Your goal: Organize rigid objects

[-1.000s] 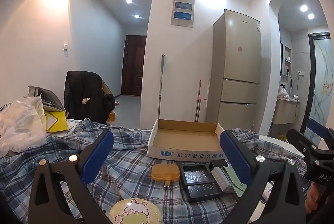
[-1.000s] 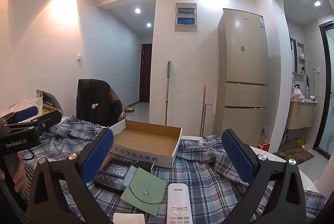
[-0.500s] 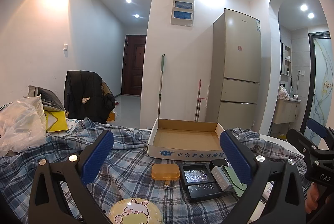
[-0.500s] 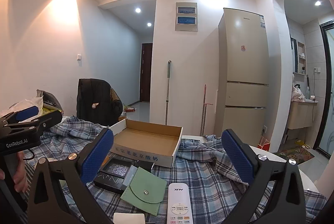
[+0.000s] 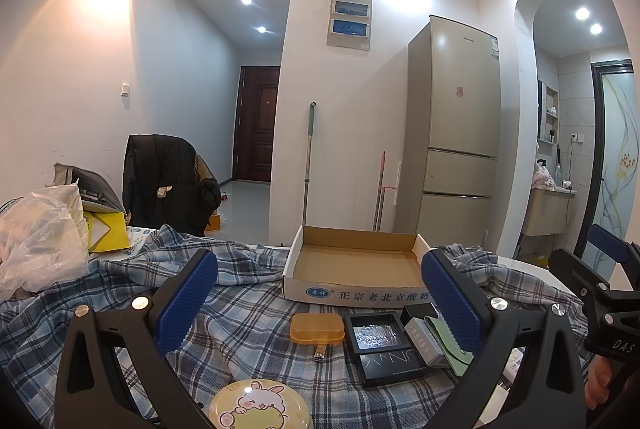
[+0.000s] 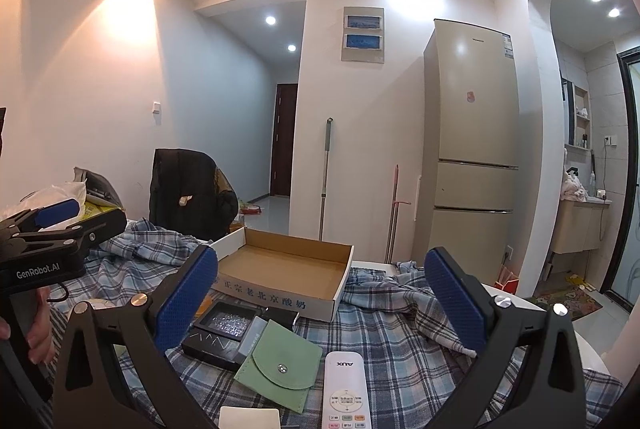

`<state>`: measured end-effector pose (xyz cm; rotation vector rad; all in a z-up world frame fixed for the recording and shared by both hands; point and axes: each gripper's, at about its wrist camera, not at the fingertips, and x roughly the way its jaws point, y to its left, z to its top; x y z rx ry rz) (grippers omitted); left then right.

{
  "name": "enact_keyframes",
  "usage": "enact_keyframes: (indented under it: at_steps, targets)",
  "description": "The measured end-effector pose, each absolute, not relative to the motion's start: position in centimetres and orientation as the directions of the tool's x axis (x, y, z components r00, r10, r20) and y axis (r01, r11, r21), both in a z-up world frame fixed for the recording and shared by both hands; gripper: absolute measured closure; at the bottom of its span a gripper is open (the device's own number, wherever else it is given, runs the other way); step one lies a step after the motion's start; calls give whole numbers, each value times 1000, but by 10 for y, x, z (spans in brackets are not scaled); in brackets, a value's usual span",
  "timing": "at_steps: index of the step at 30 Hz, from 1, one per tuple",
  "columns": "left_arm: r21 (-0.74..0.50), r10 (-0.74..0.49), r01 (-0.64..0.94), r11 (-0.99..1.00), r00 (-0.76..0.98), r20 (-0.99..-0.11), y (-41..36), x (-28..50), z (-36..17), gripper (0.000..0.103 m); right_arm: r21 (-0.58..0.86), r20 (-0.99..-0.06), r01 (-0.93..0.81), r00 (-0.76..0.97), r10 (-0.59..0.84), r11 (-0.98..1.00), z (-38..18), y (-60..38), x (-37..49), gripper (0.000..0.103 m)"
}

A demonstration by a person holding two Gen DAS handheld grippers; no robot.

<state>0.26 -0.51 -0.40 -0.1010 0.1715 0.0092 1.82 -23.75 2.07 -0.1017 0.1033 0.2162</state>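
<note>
An open cardboard box (image 5: 354, 261) (image 6: 280, 269) sits empty on the plaid cloth. In front of it lie an orange case (image 5: 317, 327), a small nail clipper (image 5: 319, 352), a black compact (image 5: 380, 343) (image 6: 224, 329), a green pouch (image 6: 280, 369) (image 5: 448, 345), a white remote (image 6: 346, 385) and a round bunny tin (image 5: 260, 407). My left gripper (image 5: 320, 305) is open and empty above the orange case. My right gripper (image 6: 320, 301) is open and empty above the pouch and remote. Each gripper shows at the edge of the other's view.
A plastic bag (image 5: 40, 233) and yellow box (image 5: 106, 231) lie at the table's left. A chair with a black jacket (image 5: 164, 181) stands behind. A fridge (image 5: 452, 157) and mop (image 5: 308, 165) stand by the far wall. A white card (image 6: 248, 419) lies at the near edge.
</note>
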Motion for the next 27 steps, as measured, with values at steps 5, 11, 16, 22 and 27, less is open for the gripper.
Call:
enact_keyframes:
  at_steps: [5,11,16,22,27]
  targets:
    - [-99,1,-18,995,985,-171,-5,2,-4,0,-82,-120,-220,970,209,972,22,-239,19,0]
    - [-98,1,-18,995,985,-170,-5,3,-5,0,-85,-123,-224,969,213,971,22,-239,20,0]
    - [-99,1,-18,995,985,-173,-5,3,-4,0,-104,-114,-233,969,221,967,22,-236,18,0]
    - [-97,1,-18,995,985,-172,-5,3,-4,0,-120,-108,-240,968,228,963,22,-233,15,0]
    - [-95,2,-18,995,987,-162,-5,-2,-5,0,-124,-105,-240,968,227,963,22,-232,14,0]
